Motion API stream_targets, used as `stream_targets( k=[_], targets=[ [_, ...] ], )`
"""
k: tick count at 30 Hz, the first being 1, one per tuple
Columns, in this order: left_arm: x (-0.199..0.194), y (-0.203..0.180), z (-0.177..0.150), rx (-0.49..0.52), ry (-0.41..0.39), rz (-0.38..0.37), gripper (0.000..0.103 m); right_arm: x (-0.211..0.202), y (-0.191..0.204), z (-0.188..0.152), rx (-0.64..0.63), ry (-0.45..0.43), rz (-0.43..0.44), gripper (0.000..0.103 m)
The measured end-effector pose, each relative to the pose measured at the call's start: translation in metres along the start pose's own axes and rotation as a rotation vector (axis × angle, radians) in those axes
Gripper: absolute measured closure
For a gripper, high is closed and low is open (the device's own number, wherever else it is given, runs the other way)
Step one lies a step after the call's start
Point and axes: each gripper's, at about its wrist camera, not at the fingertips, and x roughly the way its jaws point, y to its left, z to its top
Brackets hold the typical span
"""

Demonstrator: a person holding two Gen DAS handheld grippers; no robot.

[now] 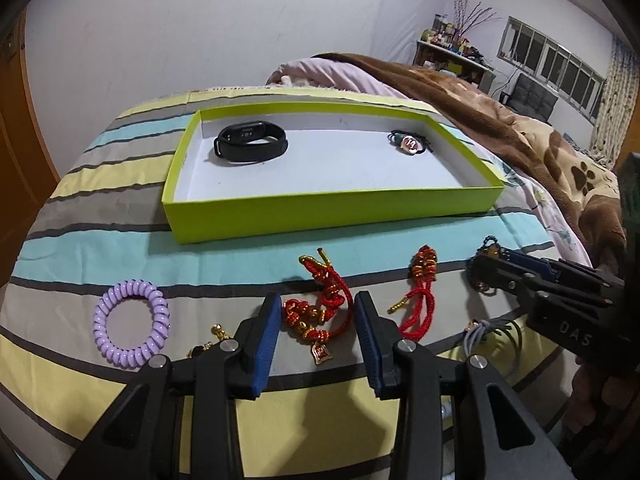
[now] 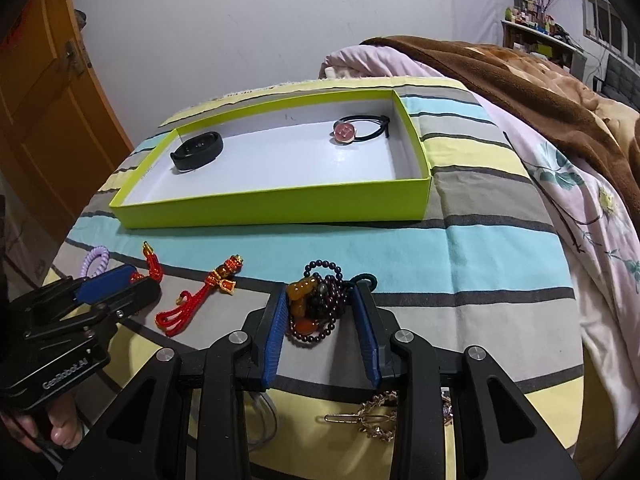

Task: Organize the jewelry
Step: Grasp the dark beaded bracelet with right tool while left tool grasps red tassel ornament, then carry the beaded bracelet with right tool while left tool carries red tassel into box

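Note:
A lime-green box lid (image 1: 320, 216) (image 2: 280, 206) lies on the striped bedsheet and holds a black fitness band (image 1: 252, 142) (image 2: 198, 150) and a black hair tie with a pink charm (image 1: 410, 143) (image 2: 346, 131). My left gripper (image 1: 316, 312) is open, its fingers on either side of a red cord bracelet with gold beads (image 1: 320, 312). My right gripper (image 2: 320, 304) is open around a dark bead bracelet with an amber gourd (image 2: 316, 304). A second red cord bracelet (image 1: 420, 292) (image 2: 200, 300) lies between them.
A purple coil hair tie (image 1: 130, 326) lies at the left. A grey hair tie (image 1: 492, 332) and a gold hair clip (image 2: 372, 420) lie near the front edge. A brown blanket (image 1: 520, 120) and a pink quilt (image 2: 560, 180) are piled at the right.

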Motion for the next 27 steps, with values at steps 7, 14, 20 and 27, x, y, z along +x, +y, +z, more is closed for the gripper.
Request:
stream_targets(
  k=[7,14,20,27],
  targets=[
    [0.0,-0.003,0.0,0.011,-0.001,0.038,0.077,-0.003,-0.003,-0.001,0.016,-0.009,0.02,0.077],
    [-0.01,-0.003,-0.002,0.013,-0.032,0.013,0.083,-0.014,-0.005,-0.004,0.011,-0.036,0.031,0.078],
    [-0.03,-0.007,-0.005,0.027,-0.083,-0.013,0.085,-0.034,-0.005,-0.007,0.009,-0.076,0.039,0.078],
    [-0.055,-0.01,-0.007,0.03,-0.139,-0.038,0.085,-0.058,0.001,-0.012,-0.003,-0.114,0.047,0.078]
  ],
)
